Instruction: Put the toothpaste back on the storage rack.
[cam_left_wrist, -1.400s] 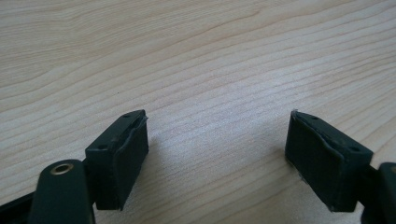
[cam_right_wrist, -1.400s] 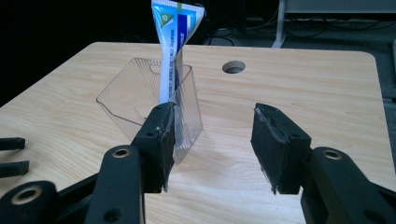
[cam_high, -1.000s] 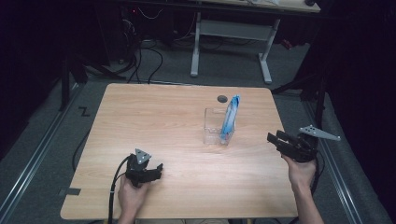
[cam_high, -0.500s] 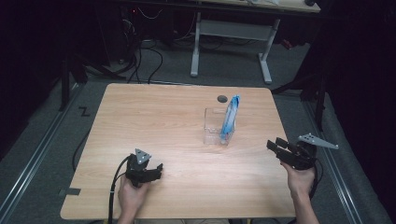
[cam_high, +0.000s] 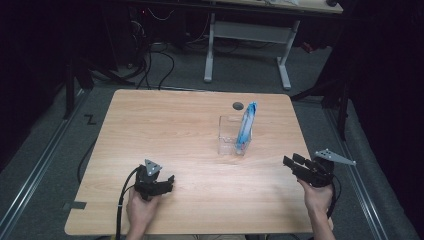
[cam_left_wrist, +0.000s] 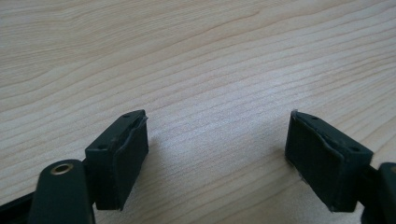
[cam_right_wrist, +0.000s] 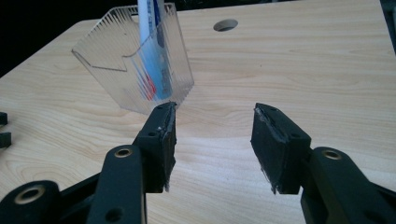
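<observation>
The desk (cam_high: 165, 130) is pale wood with a fine, matt grain. The holder (cam_right_wrist: 135, 70) is clear, ribbed, glossy plastic. In it stands a tube (cam_high: 246, 125) of shiny blue-and-white plastic. Each hand-held gripper's pads (cam_right_wrist: 164, 144) look like matt black rubber, slightly rough-edged.

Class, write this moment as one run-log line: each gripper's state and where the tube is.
left gripper: open, empty, low over table | right gripper: open, empty, by table's right edge | tube: upright in clear holder
</observation>
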